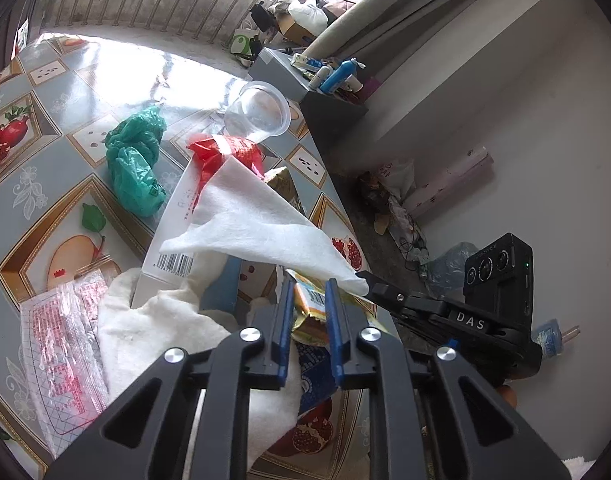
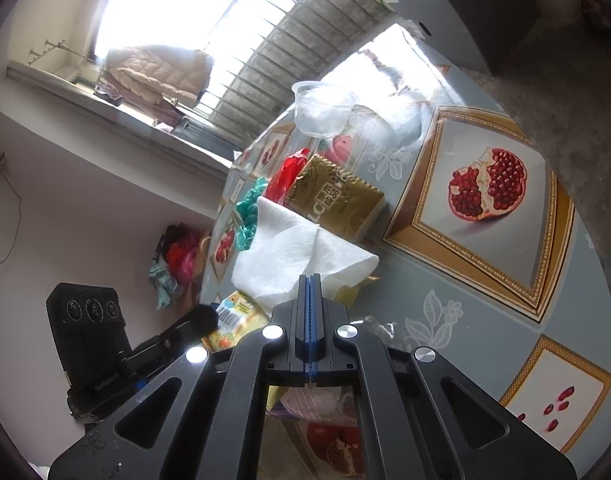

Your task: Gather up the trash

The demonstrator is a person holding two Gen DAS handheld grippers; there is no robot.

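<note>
Pinching: our right gripper (image 2: 310,280) is clamped on a corner of the white tissue (image 2: 293,256), which hangs lifted above the table (image 2: 445,240).
Left gripper (image 1: 310,286): we hold it with jaws apart, gripping nothing, above a yellow wrapper (image 1: 311,304).
Tissue: in the left view its sheet (image 1: 257,220) spreads over the white box (image 1: 173,248), and its corner meets the right gripper's tip (image 1: 365,278).
Beyond: we see a gold packet (image 2: 337,200), a red bag (image 1: 225,156) and a green bag (image 1: 135,168).
Farther: a clear cup (image 1: 261,110) lies on its side.
Near left edge: a clear printed pouch (image 1: 65,344) touches a white cloth (image 1: 157,336).
</note>
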